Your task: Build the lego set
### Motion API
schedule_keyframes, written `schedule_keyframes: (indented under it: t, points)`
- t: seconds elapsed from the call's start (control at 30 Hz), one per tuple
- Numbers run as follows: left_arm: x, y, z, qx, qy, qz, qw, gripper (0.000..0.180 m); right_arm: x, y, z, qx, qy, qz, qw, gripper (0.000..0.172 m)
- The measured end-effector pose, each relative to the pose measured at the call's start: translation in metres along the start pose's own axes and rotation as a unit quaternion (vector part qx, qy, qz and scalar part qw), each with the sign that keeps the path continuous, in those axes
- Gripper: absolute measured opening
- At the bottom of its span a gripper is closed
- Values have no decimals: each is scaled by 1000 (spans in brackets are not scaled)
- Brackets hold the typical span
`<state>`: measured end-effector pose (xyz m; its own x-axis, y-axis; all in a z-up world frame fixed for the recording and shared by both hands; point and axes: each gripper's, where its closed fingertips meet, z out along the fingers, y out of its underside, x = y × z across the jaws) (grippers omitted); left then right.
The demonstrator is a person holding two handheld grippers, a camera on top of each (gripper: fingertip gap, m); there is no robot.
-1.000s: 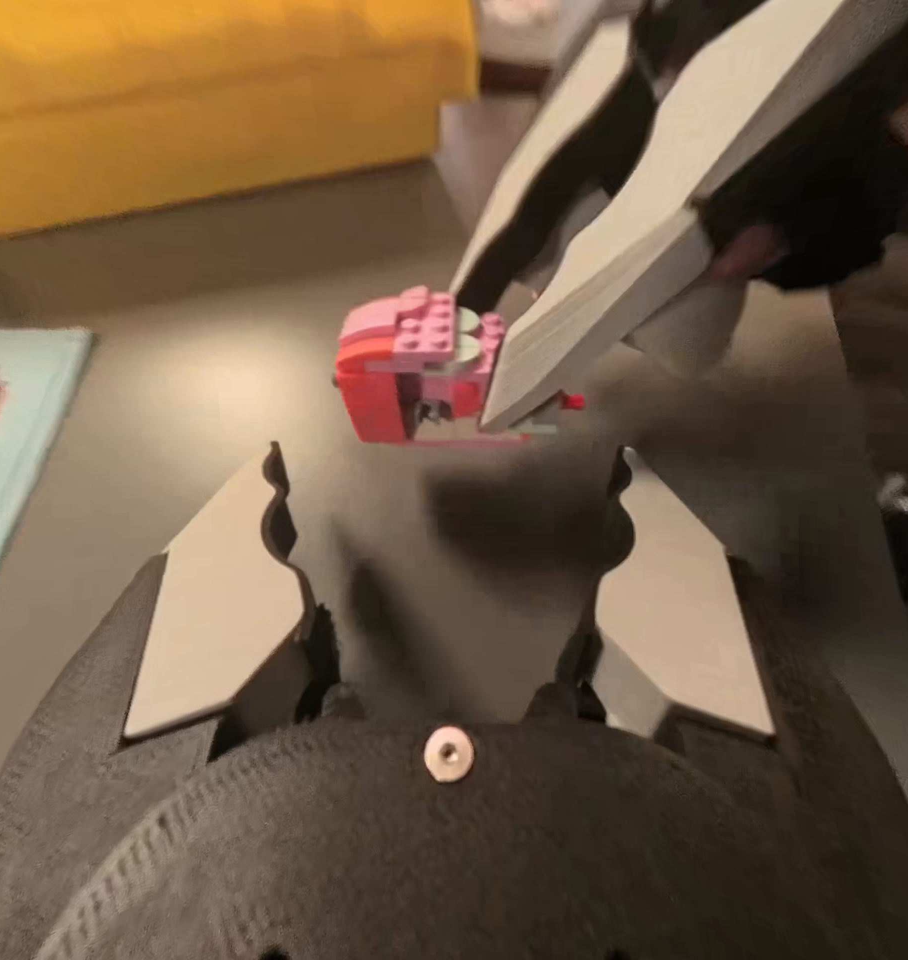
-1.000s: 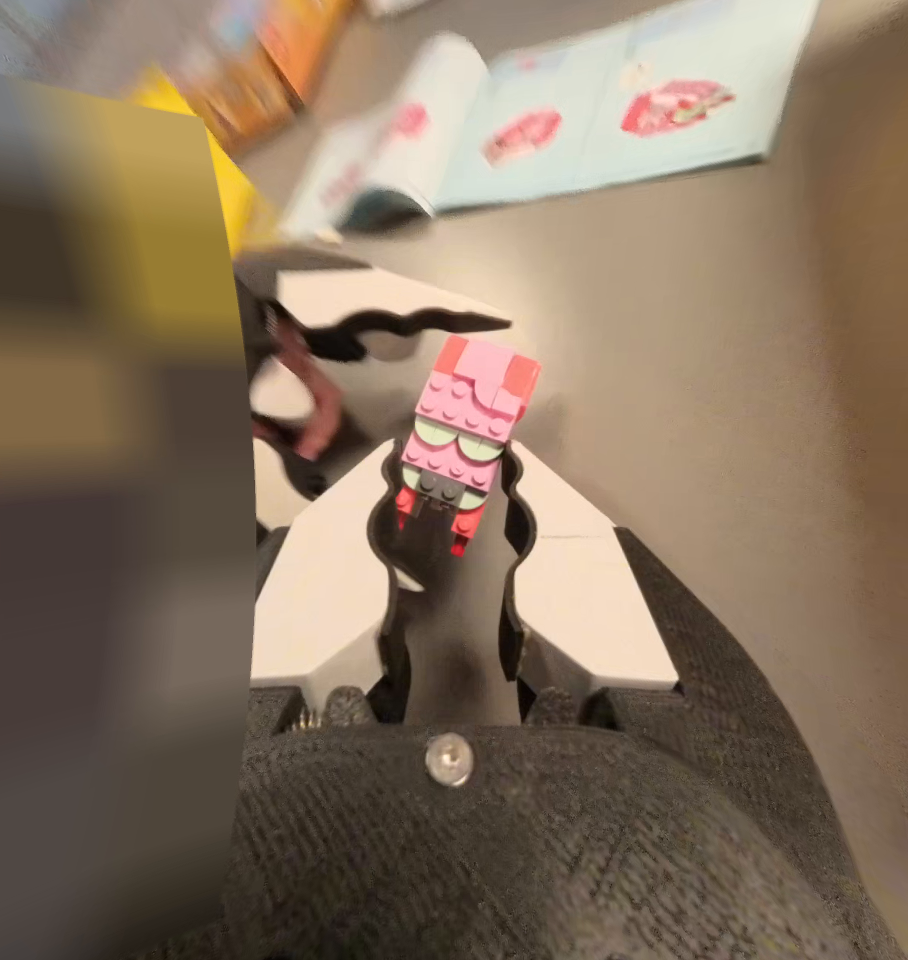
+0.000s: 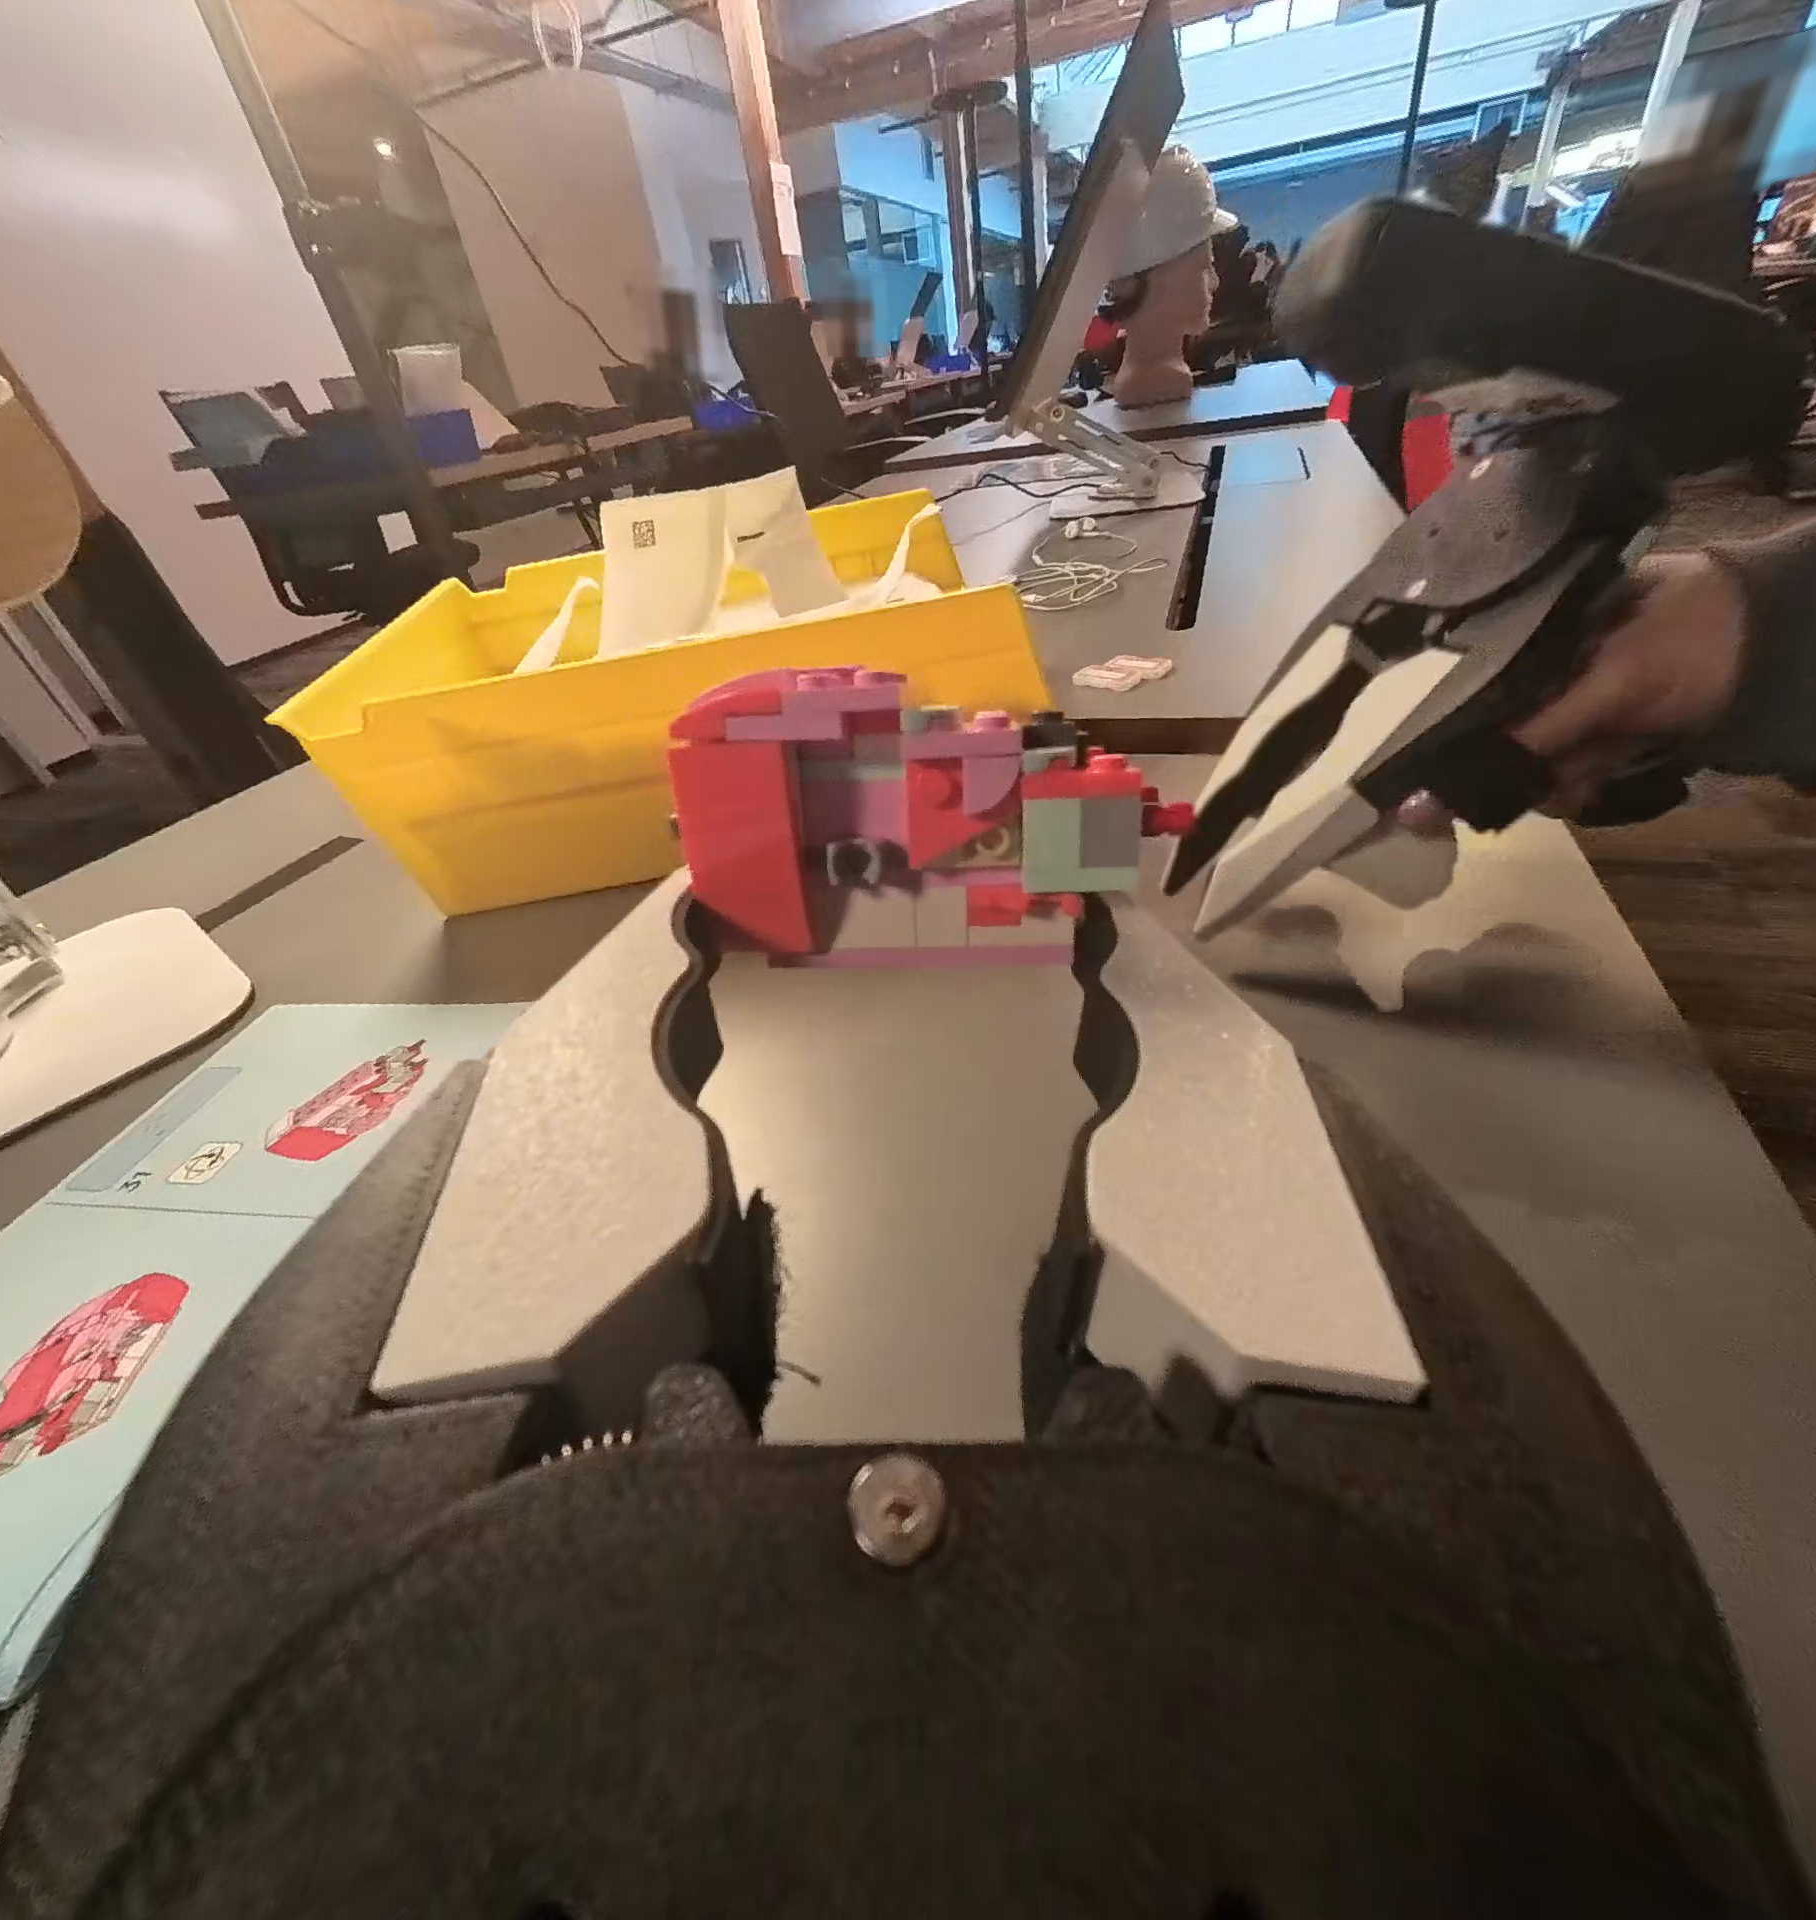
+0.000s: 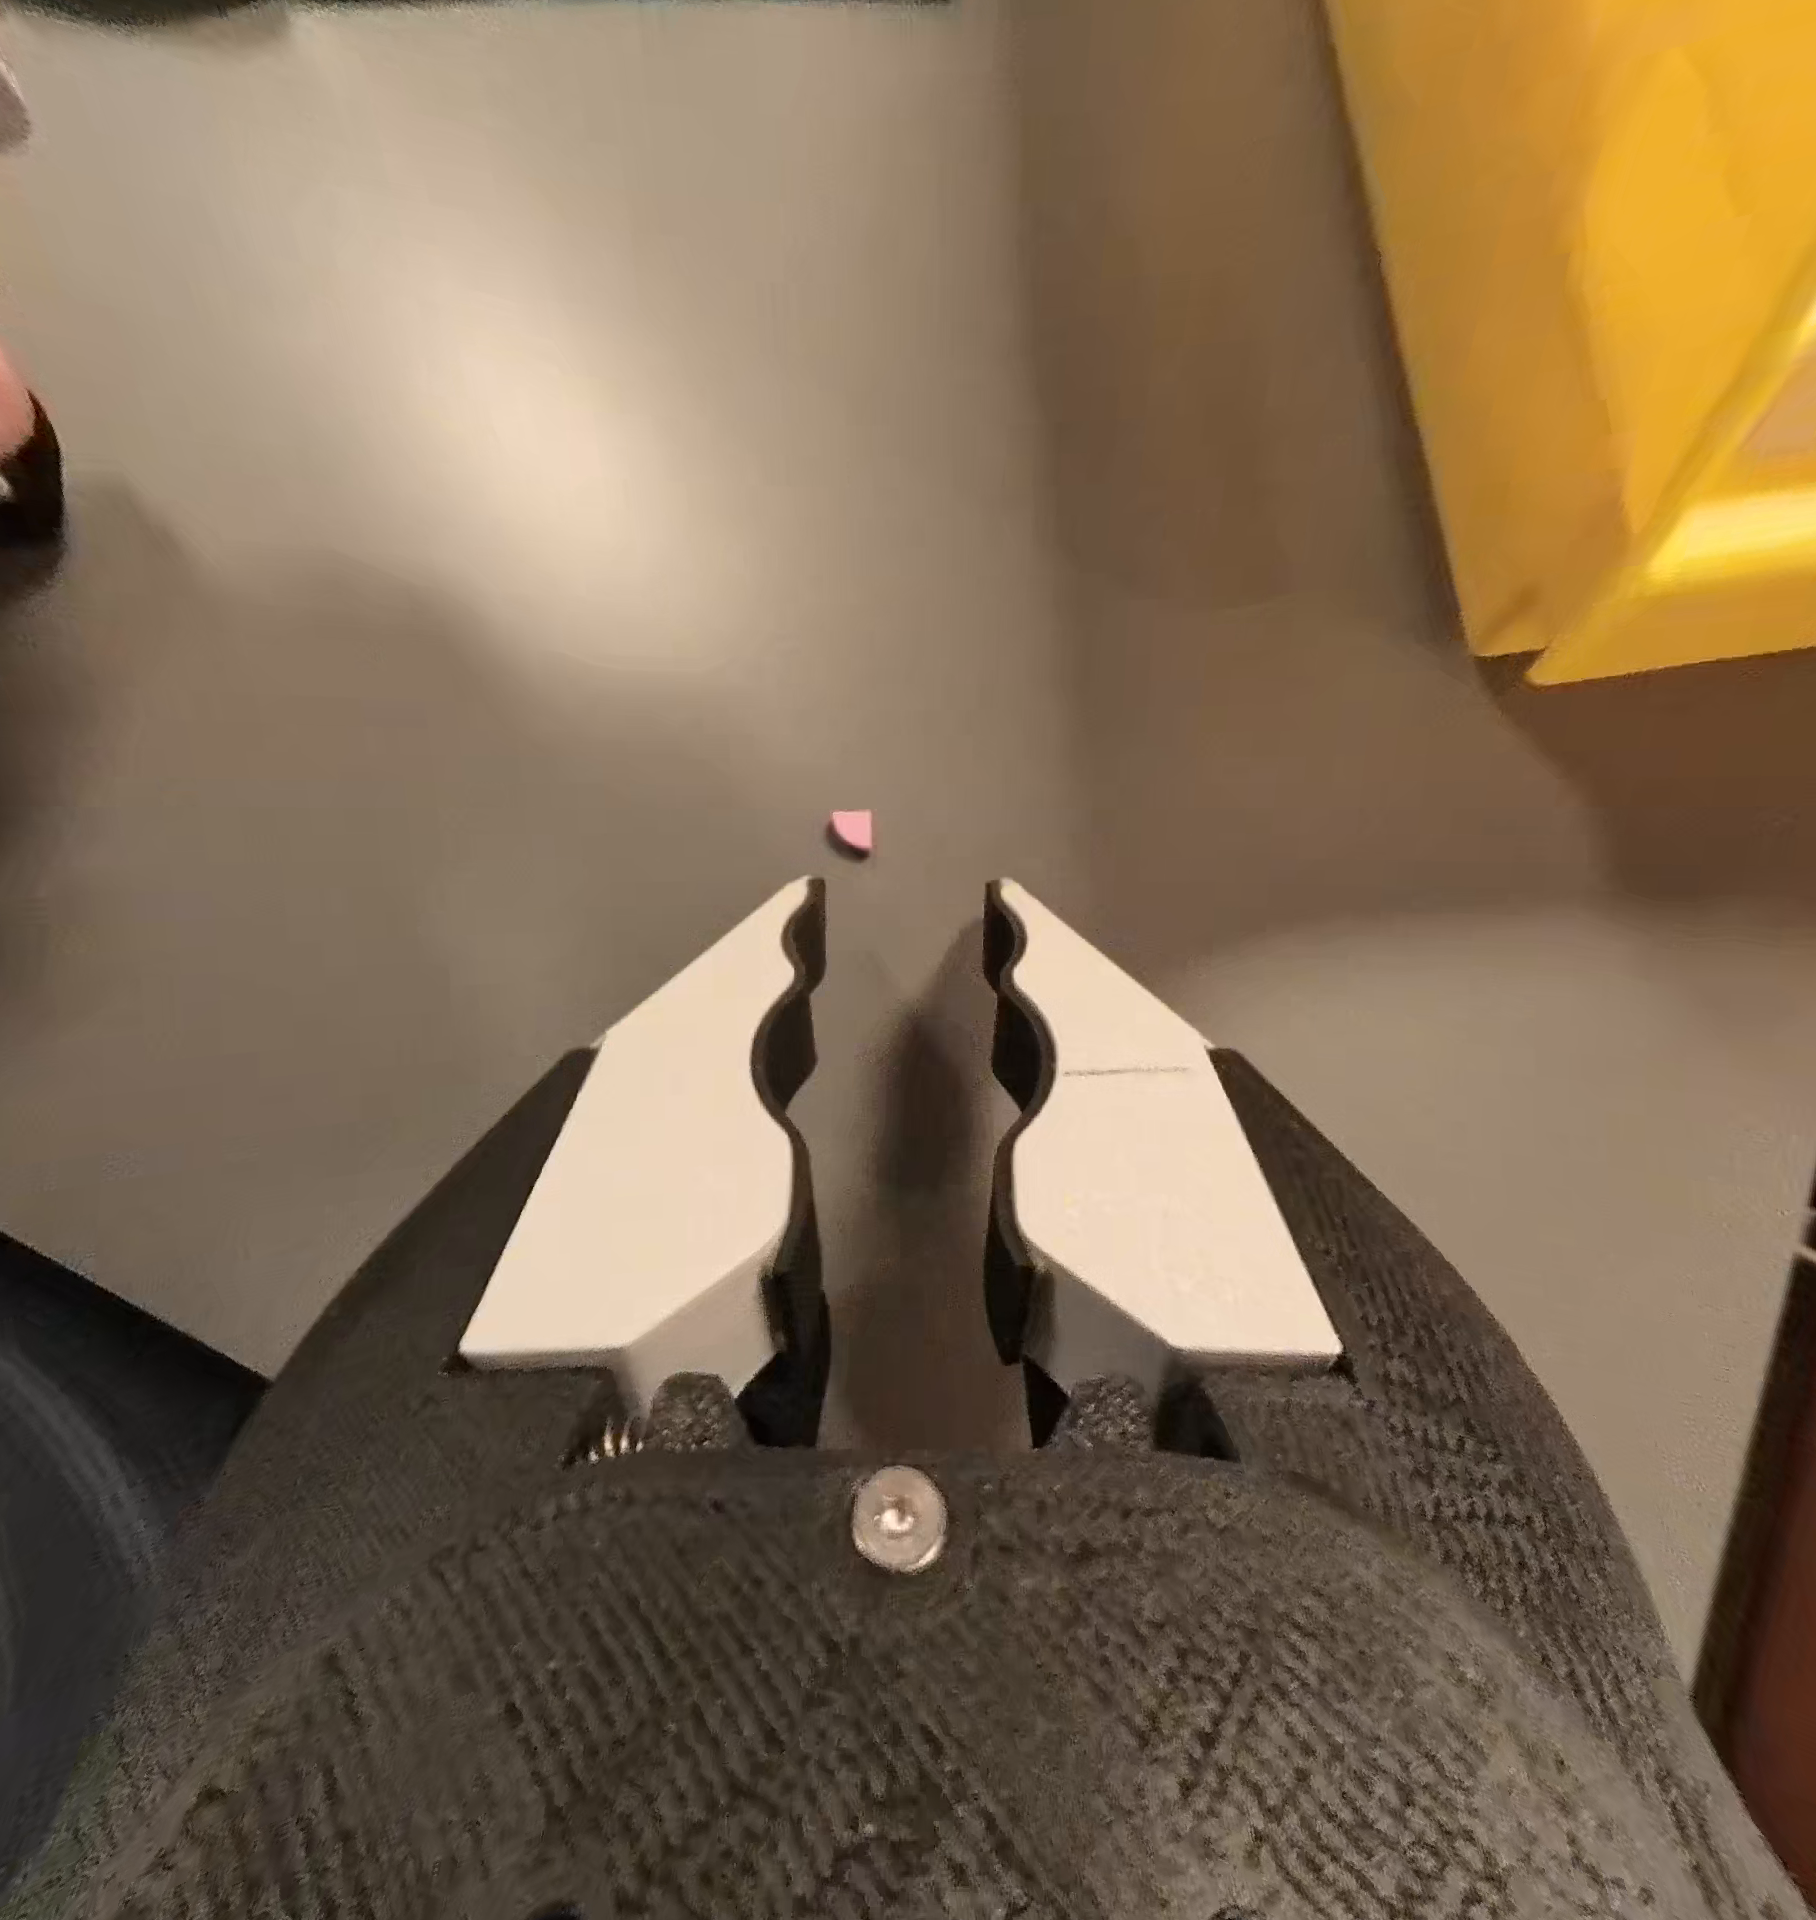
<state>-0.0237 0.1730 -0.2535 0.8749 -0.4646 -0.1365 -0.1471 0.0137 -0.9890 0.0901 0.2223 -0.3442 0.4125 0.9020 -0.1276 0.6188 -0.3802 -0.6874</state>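
One brick model (image 3: 883, 831), red and pink with some grey-green parts, sits at the tips of your left gripper (image 3: 888, 914). The jaws stand about half open and the two pads close on its sides, so it hangs clear of the grey table (image 4: 468, 416). A small red peg (image 3: 1169, 821) sticks out of its right end. The tips of your right gripper (image 4: 901, 885) come very close to this peg, but I cannot tell if they touch it. This gripper is only narrowly open and holds nothing. Just ahead of its tips, one pink quarter-round tile (image 4: 851, 834) lies flat on the table. Behind the model stands a yellow bin (image 3: 571, 769) with white paper bags inside. At the left lie an open instruction booklet (image 3: 156, 1195) and a white lamp base (image 3: 104, 997). Farther away you see an office room with a tilted monitor (image 3: 1091, 260), desks and chairs.
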Motion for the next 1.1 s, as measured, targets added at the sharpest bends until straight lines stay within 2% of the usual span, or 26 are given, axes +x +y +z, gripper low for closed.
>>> schedule_keyframes:
  t: [0.43,0.57,0.63,0.8,1.1]
  points:
    - [4,0,0,0,13,-4,1000,69,17,-14,16,15,56,-53,997,22]
    - [4,0,0,2,16,-7,1000,69,-7,-19,9,49,-20,-82,995,23]
    - [6,-1,0,5,22,-10,1000,69,-11,-14,8,40,-38,-103,993,22]
    - [11,-3,0,14,40,-14,999,69,-14,-5,13,12,-38,-139,990,15]
    - [17,-5,-1,19,55,-14,998,69,-14,-7,17,9,-49,-141,989,13]
